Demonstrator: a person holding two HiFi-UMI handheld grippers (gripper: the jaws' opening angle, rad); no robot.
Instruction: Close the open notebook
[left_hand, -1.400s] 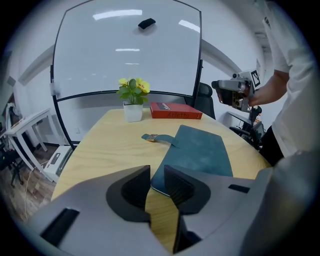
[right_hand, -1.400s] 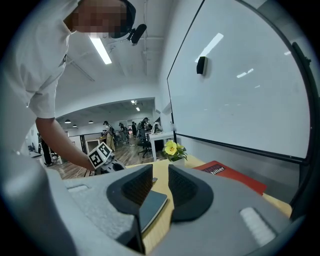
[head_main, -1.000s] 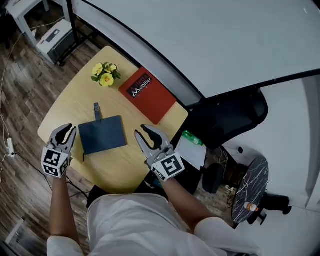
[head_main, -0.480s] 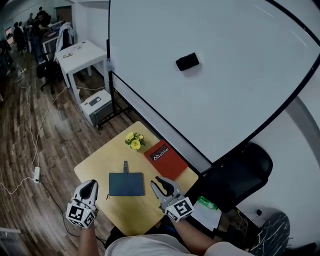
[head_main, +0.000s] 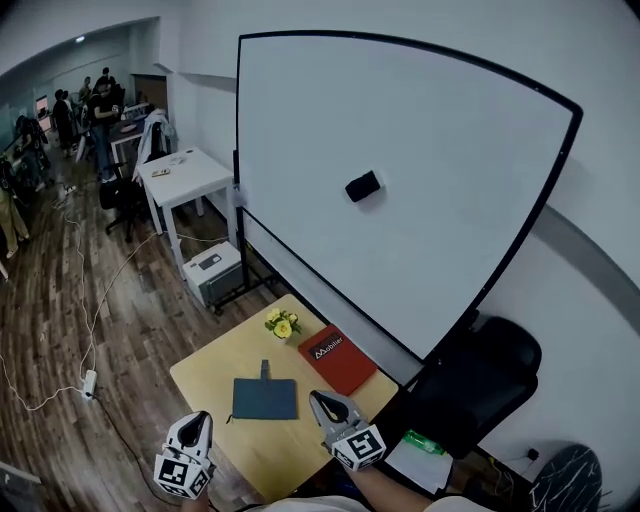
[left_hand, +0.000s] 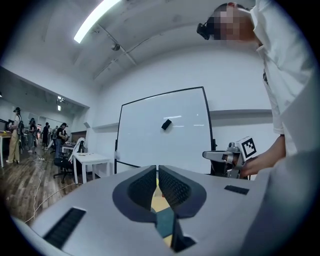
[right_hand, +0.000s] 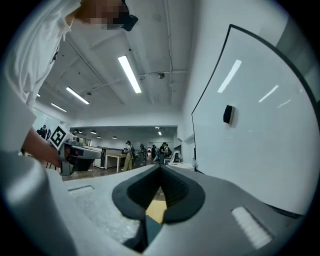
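Note:
The dark blue notebook (head_main: 265, 398) lies closed and flat on the yellow wooden table (head_main: 210, 375), its strap pointing away from me. My left gripper (head_main: 199, 421) is held over the table's near left edge, jaws shut on nothing. My right gripper (head_main: 326, 403) hovers just right of the notebook, also shut and empty. In the left gripper view the shut jaws point level at the whiteboard, with a sliver of the notebook (left_hand: 163, 223) below them. The right gripper view shows its pads (right_hand: 172, 187) pressed together.
A red book (head_main: 337, 359) and a small bunch of yellow flowers (head_main: 282, 324) sit at the table's far side. Behind stands a large whiteboard (head_main: 420, 150) with a black eraser (head_main: 362, 186). A black chair (head_main: 482, 380) is at right, a white desk (head_main: 185, 176) and people far left.
Both grippers rose and drew back toward the table's near edge, and their jaws closed. The head view tilted up, so the table shrank and the whiteboard and room came into sight.

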